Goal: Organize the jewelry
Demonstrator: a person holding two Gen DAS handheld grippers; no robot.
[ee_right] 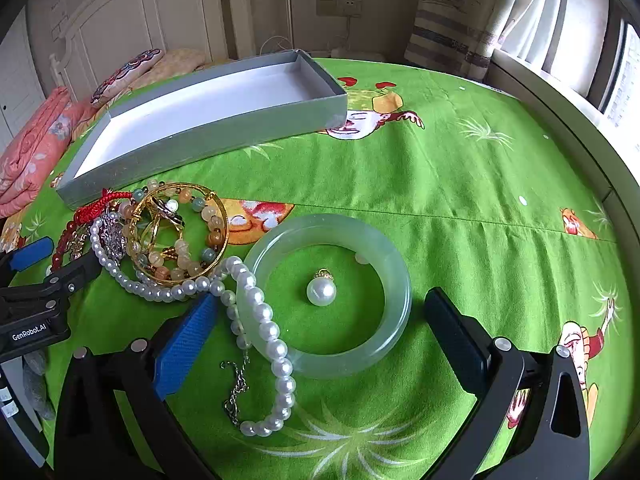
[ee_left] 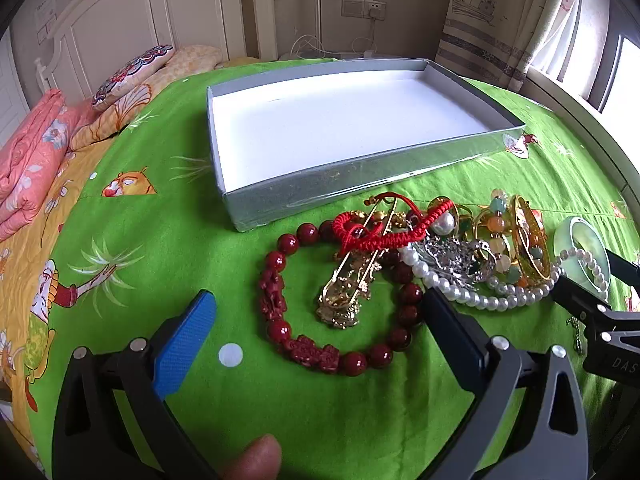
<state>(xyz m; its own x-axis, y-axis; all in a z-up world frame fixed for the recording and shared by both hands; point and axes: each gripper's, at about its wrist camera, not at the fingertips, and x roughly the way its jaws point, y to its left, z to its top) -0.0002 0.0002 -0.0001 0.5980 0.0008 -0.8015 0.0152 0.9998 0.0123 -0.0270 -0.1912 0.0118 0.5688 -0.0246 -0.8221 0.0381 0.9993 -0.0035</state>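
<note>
Left gripper (ee_left: 320, 320) fingers spread wide, holding nothing, low over red bead bracelet (ee_left: 340, 300) on the bed. Gold brooch (ee_left: 352, 284) lies inside the bracelet ring, red cord (ee_left: 384, 228) over its top. Right gripper (ee_right: 320, 316) fingers also spread, empty, straddling jade bangle (ee_right: 326, 300); loose pearl (ee_right: 321, 291) sits inside the bangle. Pearl strand (ee_right: 264, 320) drapes over the bangle's left edge. Gold bangle (ee_right: 180, 236) with pastel beads in the pile just left. Green cartoon bedsheet (ee_right: 460, 200) covers the bed. Grey box (ee_left: 340, 128), white inside, behind the pile. Pink quilt (ee_left: 28, 156) at left, white headboard (ee_left: 140, 8), wall socket (ee_left: 364, 8), curtain (ee_left: 500, 12) by the window at right.
</note>
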